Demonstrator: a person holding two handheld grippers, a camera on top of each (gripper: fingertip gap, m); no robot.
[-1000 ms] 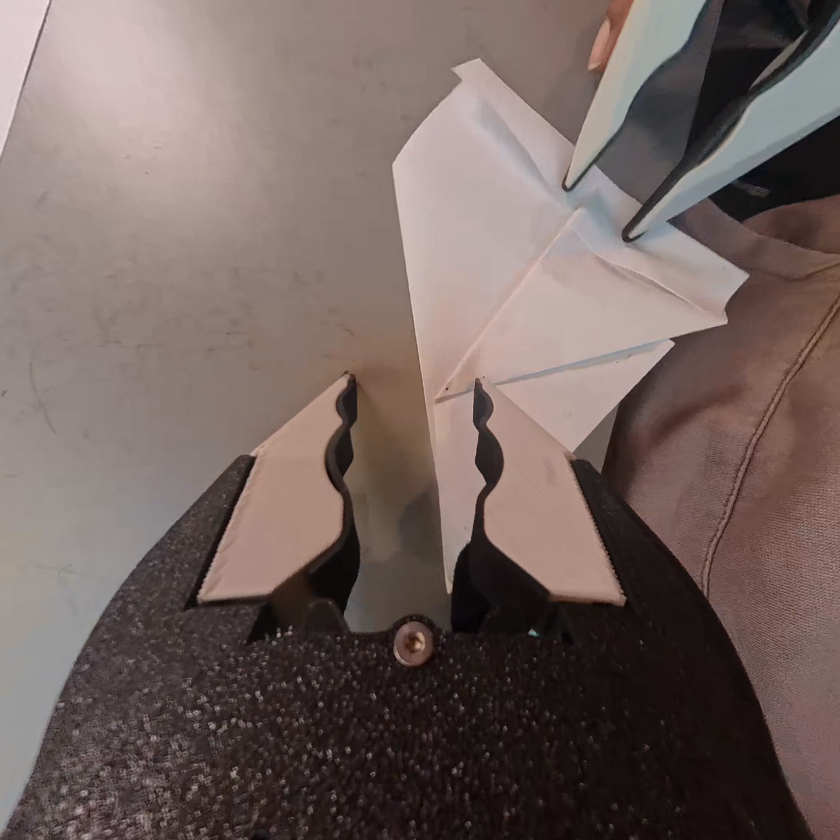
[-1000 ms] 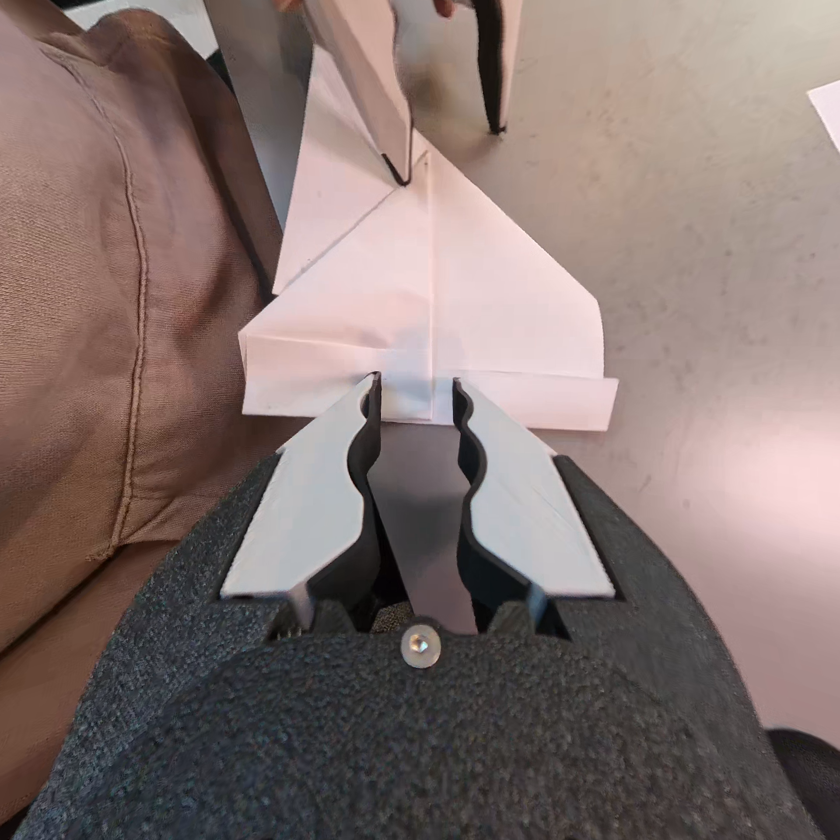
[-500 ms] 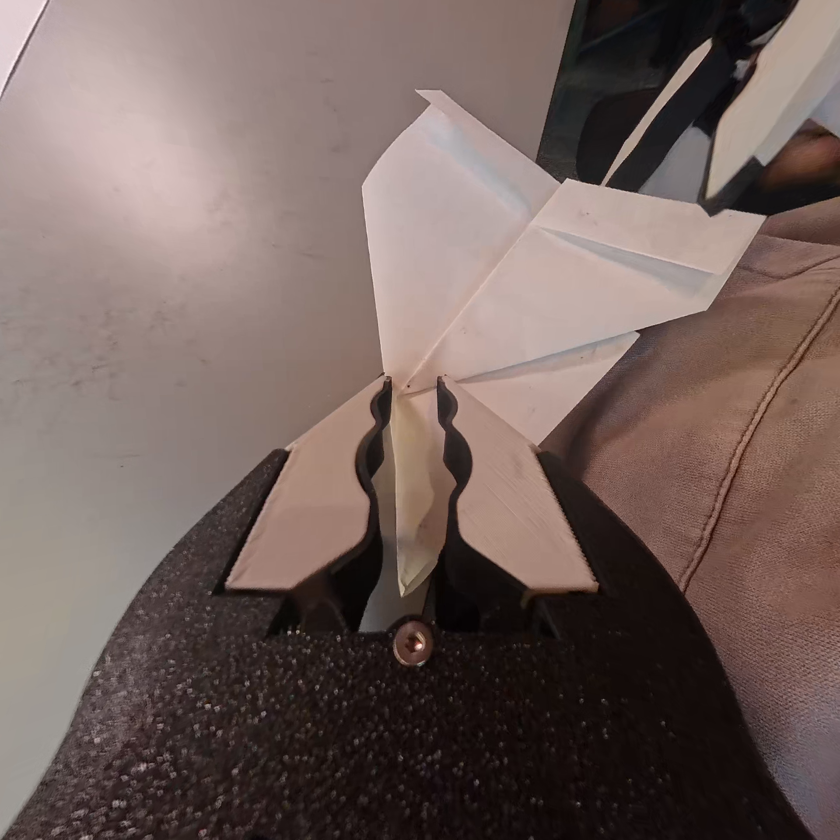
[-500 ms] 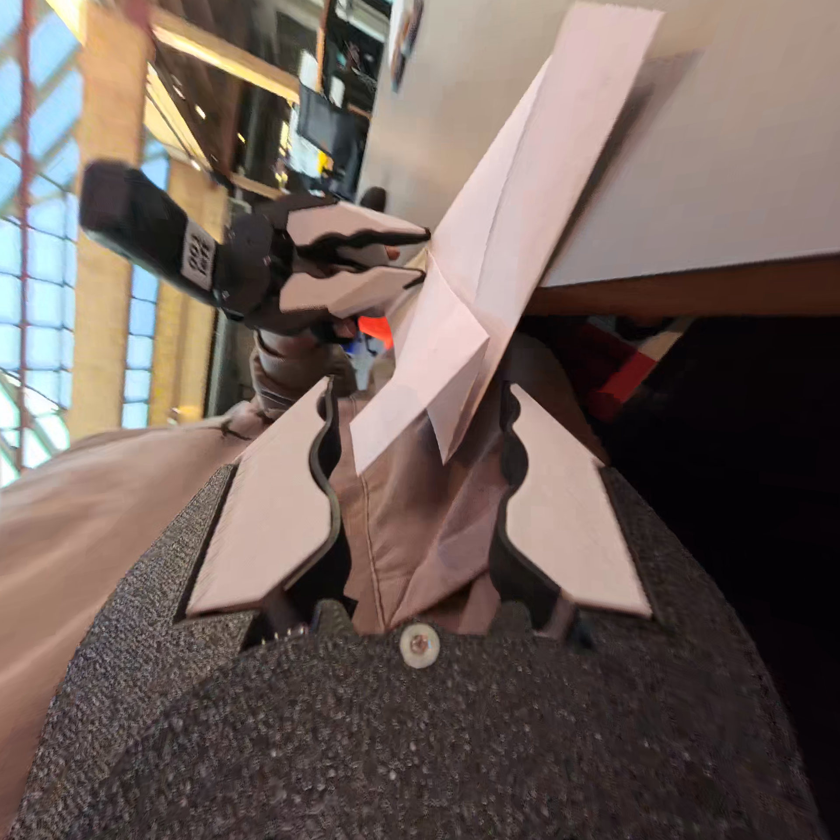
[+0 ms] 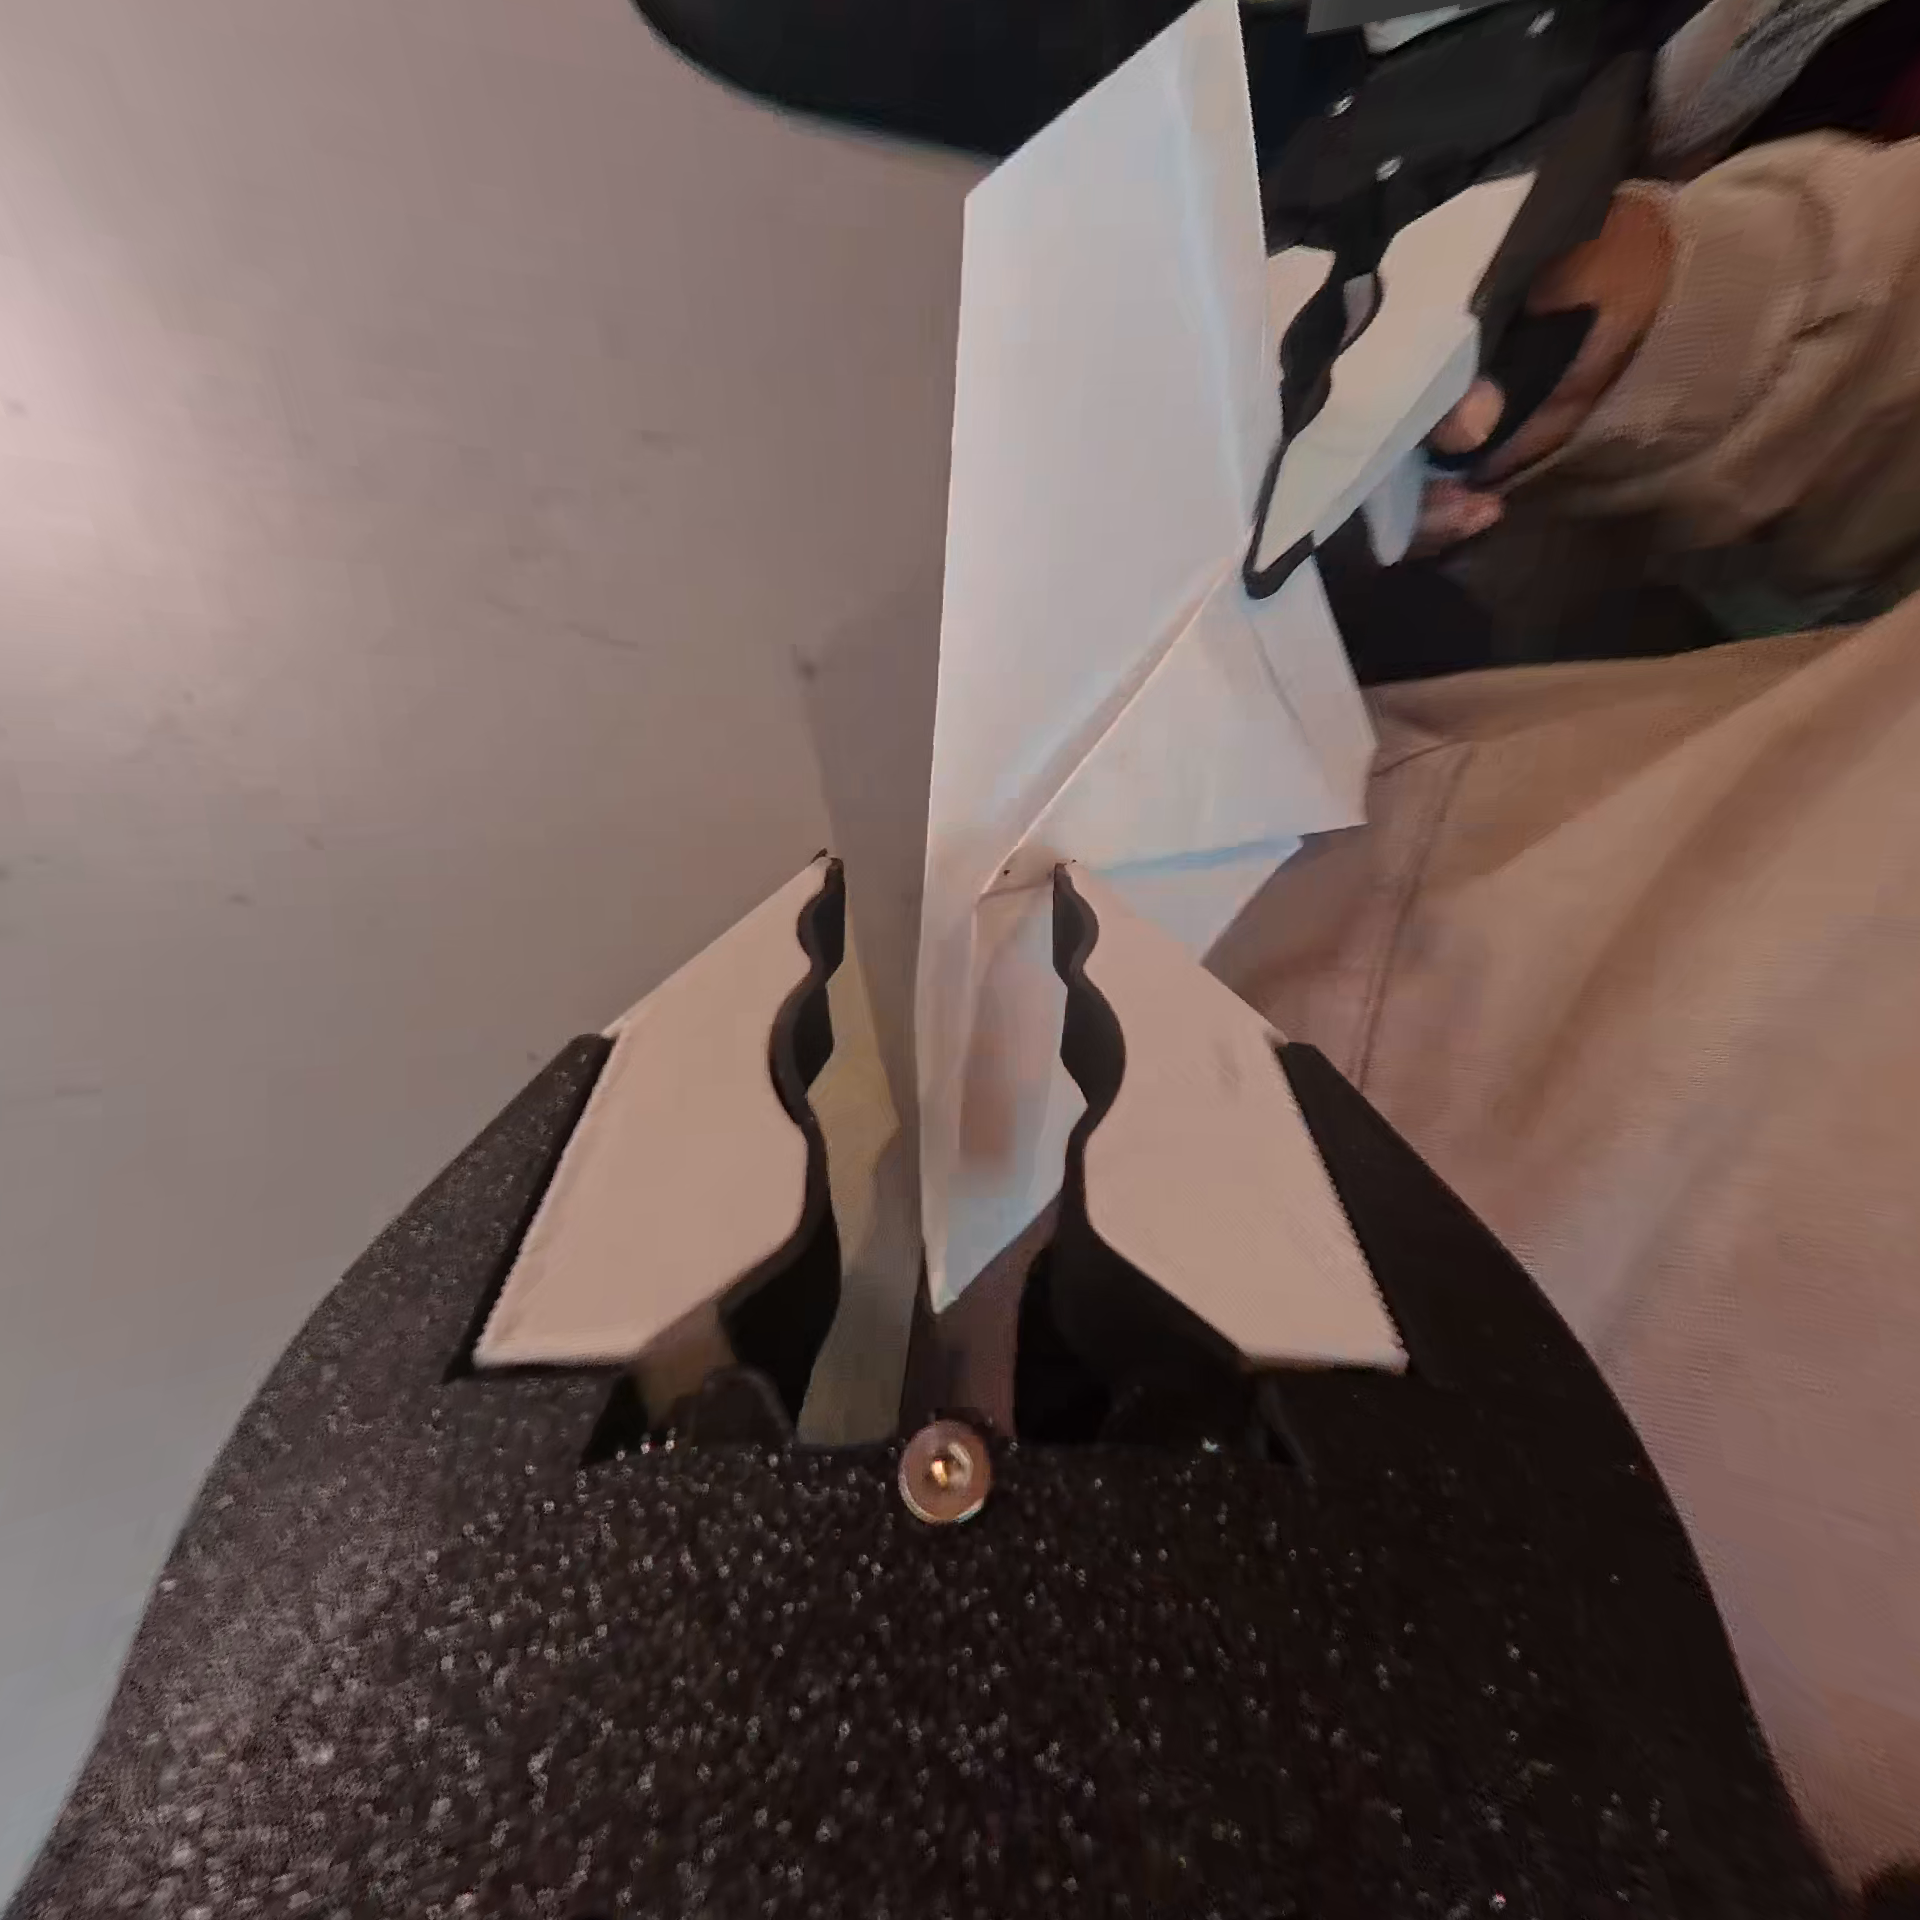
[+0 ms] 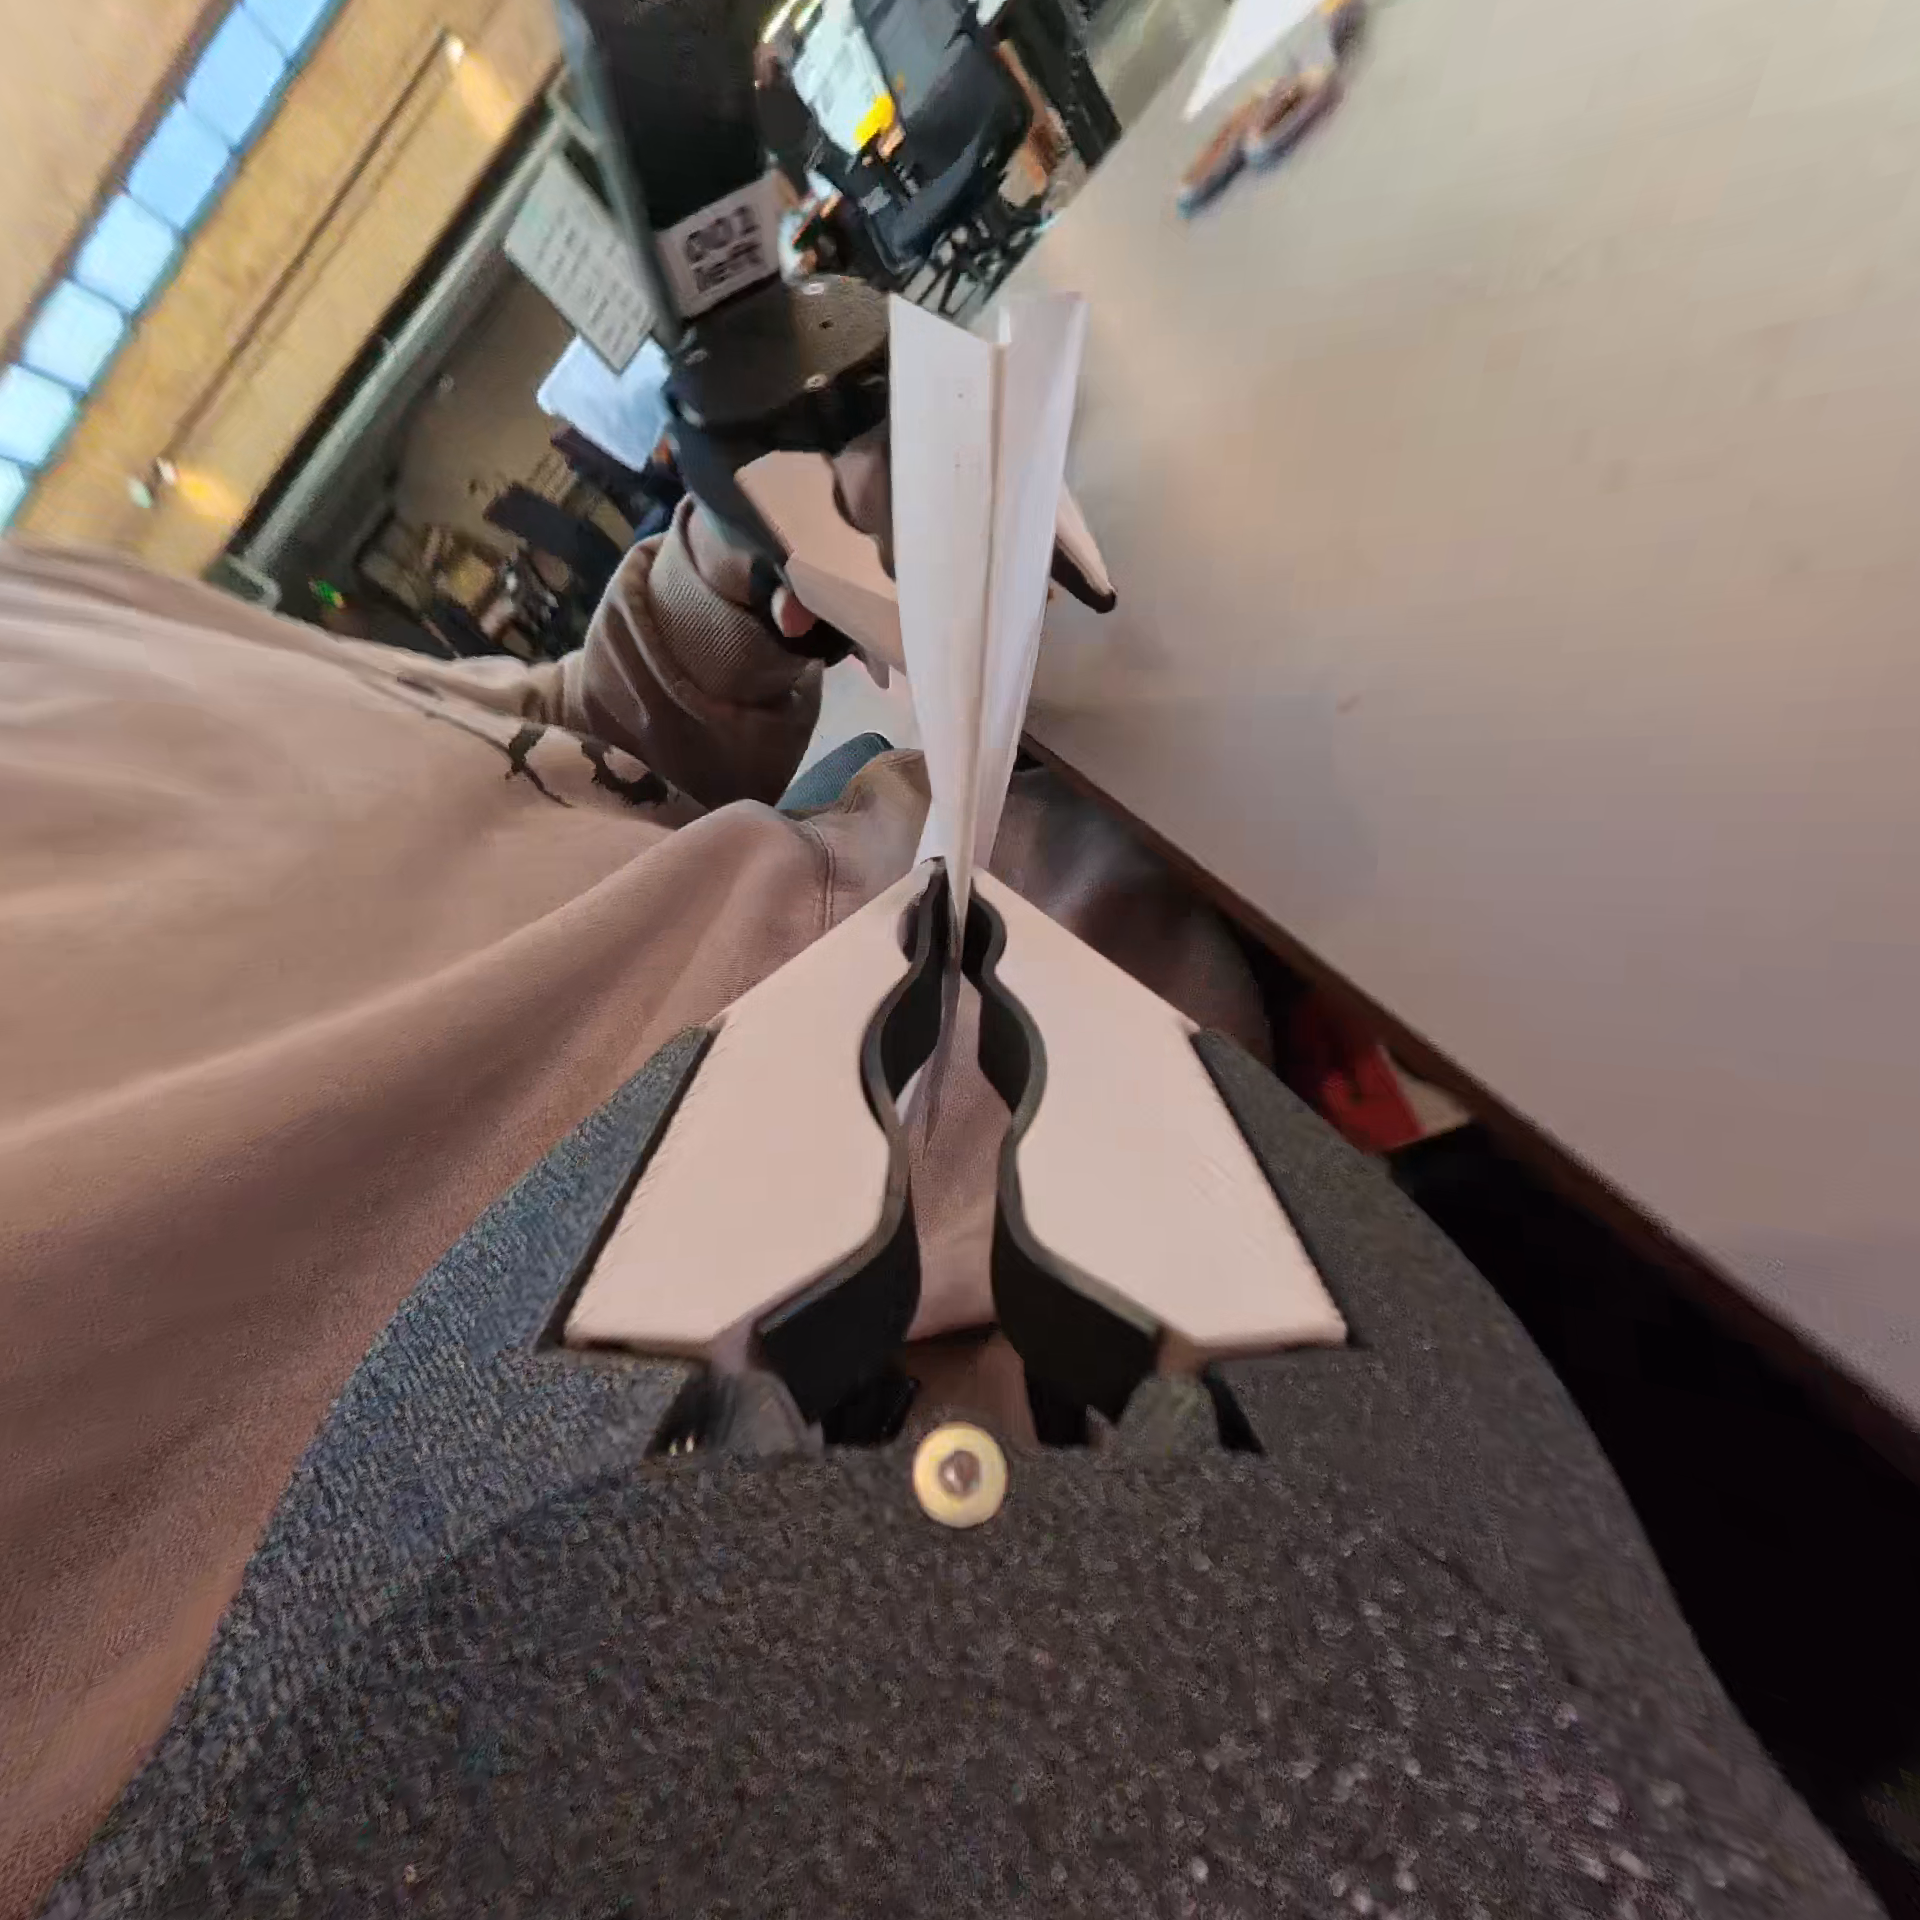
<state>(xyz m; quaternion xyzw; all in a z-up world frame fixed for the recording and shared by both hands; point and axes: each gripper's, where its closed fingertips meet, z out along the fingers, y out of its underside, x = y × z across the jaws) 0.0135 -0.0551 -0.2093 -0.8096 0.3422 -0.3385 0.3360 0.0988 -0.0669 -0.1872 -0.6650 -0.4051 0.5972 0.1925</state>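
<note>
Both views are bright and evenly lit, with soft daylight; in the right wrist view it comes from a row of windows point(image 6: 62, 353) at upper left. The pale tabletop point(image 5: 416, 520) carries a mild pinkish sheen and only faint shadows. Wide-angle distortion bends lines near the edges. The far gripper point(image 5: 1382, 416) and the distant room are blurred; the near black housing stays sharp.

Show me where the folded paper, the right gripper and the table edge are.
folded paper point(image 5: 1091, 520), left wrist view, on its flat wing.
right gripper point(image 6: 951, 883), right wrist view, between its fingertips.
table edge point(image 6: 1403, 1049), right wrist view, on its brown side.
</note>
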